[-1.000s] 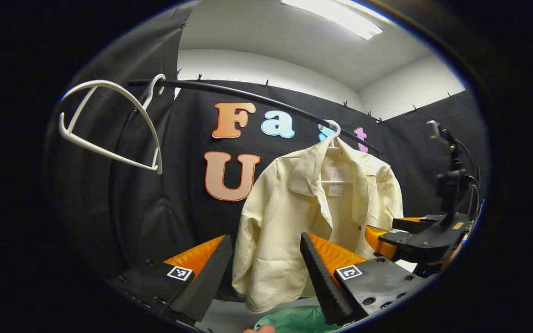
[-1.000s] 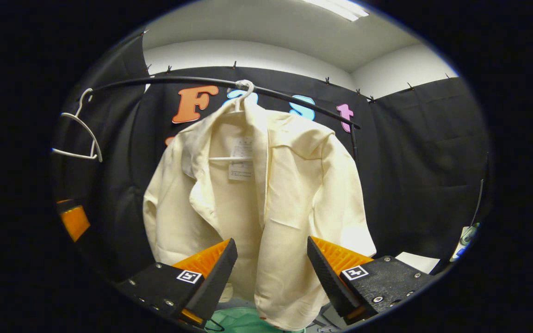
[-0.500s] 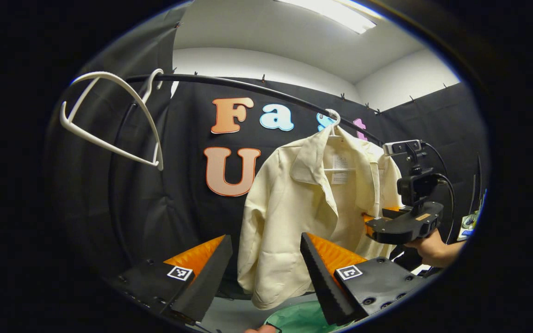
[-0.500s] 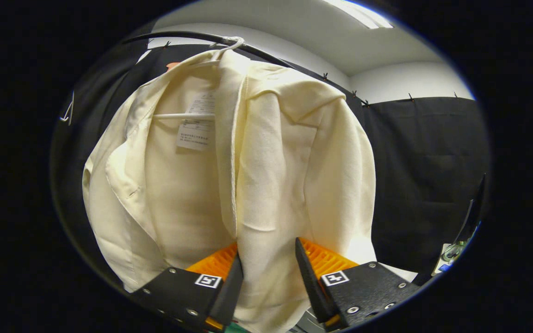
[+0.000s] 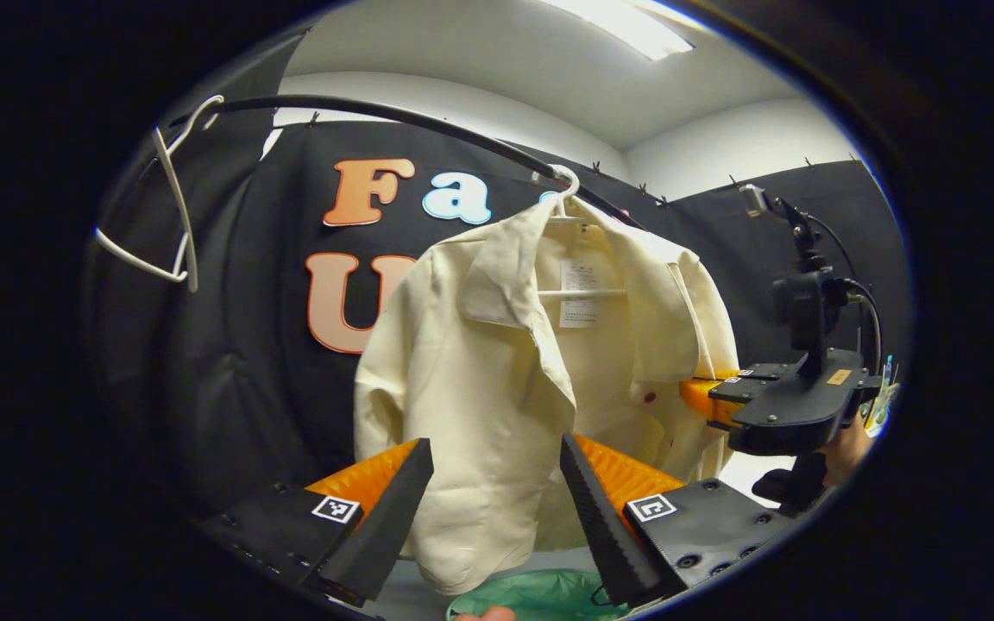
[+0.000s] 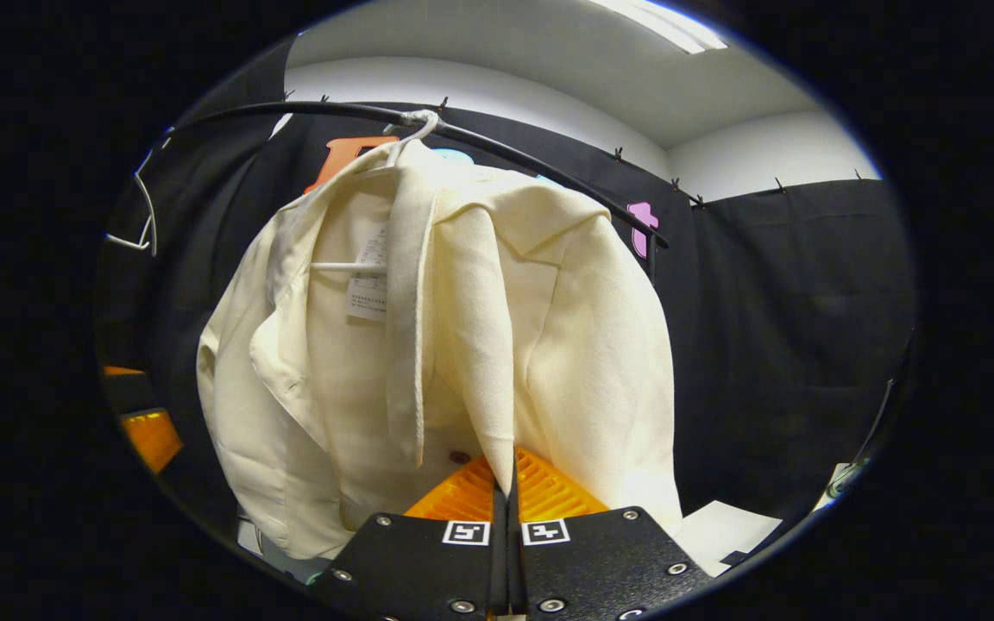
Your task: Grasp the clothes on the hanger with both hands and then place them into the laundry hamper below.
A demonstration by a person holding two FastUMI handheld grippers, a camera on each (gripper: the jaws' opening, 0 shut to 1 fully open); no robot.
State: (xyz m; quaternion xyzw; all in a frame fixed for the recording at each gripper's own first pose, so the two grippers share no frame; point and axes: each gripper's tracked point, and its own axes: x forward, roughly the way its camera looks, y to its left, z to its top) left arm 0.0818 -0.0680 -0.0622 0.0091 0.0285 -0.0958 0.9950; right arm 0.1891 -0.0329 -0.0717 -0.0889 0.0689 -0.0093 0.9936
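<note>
Right gripper (image 6: 506, 483): fingers pressed together on the front edge of the cream jacket (image 6: 428, 345), a fold of cloth pinched between them low on the right front panel; the same gripper appears in the left gripper view (image 5: 726, 397) against the jacket's far side, a hand (image 5: 846, 435) behind it. Left gripper (image 5: 493, 496): fingers spread, nothing between them; the jacket's left front panel (image 5: 471, 405) hangs just ahead of the gap – whether it touches cannot be told.

The jacket hangs open on a white hanger (image 5: 562, 185) hooked over the black rail (image 5: 393, 116); the green laundry hamper (image 5: 540, 597) shows below its hem.

Risks, as judged:
- with 1 hold only, a downward pull would likely drag the jacket askew; the far shoulder may catch on the hanger arm;
- the pinch sits on a thin edge – the cloth could slip out under load;
- a hard tug might unhook the hanger, and it would drop with the garment;
- the hamper sits low and partly hidden; a loose sleeve could land over its rim.

Count: 1 jacket; 2 hangers, 1 carrying the jacket, 1 empty hanger (image 5: 173, 224) at the rail's left end; 1 rail; 1 hamper; 2 grippers.
</note>
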